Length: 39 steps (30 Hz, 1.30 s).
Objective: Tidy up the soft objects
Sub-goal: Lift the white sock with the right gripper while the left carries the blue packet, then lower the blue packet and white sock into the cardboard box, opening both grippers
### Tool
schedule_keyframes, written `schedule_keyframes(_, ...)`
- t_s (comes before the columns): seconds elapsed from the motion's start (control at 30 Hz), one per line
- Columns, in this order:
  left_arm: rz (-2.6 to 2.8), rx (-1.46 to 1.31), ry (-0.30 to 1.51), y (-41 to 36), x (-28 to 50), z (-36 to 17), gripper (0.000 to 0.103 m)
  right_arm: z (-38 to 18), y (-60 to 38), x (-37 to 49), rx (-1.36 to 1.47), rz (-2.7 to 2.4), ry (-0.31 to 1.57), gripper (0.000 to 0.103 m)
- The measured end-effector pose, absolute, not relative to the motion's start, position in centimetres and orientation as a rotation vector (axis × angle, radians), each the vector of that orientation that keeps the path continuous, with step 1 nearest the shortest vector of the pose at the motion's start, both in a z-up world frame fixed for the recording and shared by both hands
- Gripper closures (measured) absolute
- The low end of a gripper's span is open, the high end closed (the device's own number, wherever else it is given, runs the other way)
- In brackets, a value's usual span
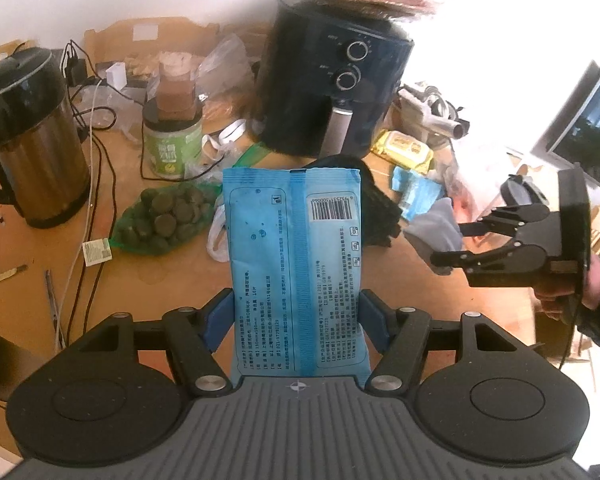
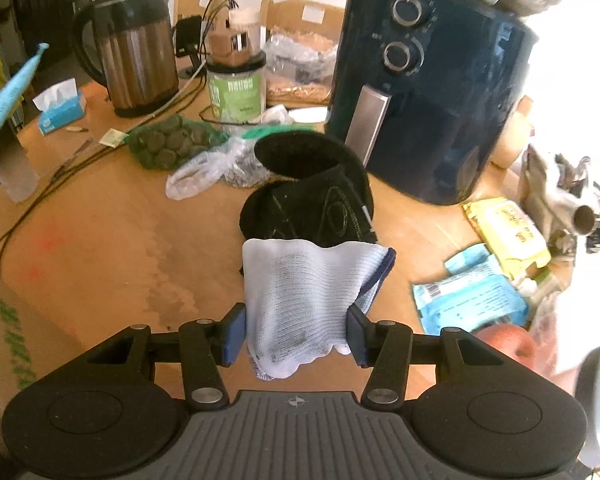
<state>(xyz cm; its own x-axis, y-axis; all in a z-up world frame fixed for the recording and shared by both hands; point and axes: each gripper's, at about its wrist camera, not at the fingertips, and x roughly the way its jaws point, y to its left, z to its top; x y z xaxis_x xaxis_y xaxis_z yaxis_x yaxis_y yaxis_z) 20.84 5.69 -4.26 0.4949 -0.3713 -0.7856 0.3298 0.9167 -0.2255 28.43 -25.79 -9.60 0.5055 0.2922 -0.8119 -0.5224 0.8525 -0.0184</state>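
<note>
A blue wet-wipe pack (image 1: 296, 264) stands upright between the blue pads of my left gripper (image 1: 296, 320), which is shut on it above the wooden table (image 1: 148, 280). My right gripper (image 2: 296, 330) is shut on a white knitted cloth (image 2: 308, 296), which bulges up between its pads. In the left wrist view that right gripper (image 1: 448, 244) shows at the right, held by a hand, with the pale cloth (image 1: 436, 228) at its fingertips. A black soft hat (image 2: 312, 196) lies on the table just beyond the cloth. The blue pack (image 2: 8, 96) appears at the far left of the right wrist view.
A dark air fryer (image 2: 432, 92) stands behind the hat, a kettle (image 2: 136, 52) and green jar (image 2: 238, 88) at the back left. A net bag of dark discs (image 2: 172, 140), a plastic bag (image 2: 208, 168), yellow wipes (image 2: 508, 232), blue packets (image 2: 468, 292), a tissue box (image 2: 60, 108) and cables (image 1: 88, 184) crowd the table.
</note>
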Motion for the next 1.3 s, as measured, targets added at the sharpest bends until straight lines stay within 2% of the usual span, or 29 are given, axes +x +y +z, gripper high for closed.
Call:
schedule_keyframes(0.6, -0.460, -0.013, 0.972, 4.3, 18.4, -0.2, 0.038, -2.1, -27.0, 20.8, -0.258, 0.530, 0.839, 0.049)
schedule_keyframes(1.3, -0.451, 0.045, 1.121, 2.1, 14.7, -1.4, 0.038, 2.5, -28.2, 13.2, -0.169, 0.548, 0.923, 0.048)
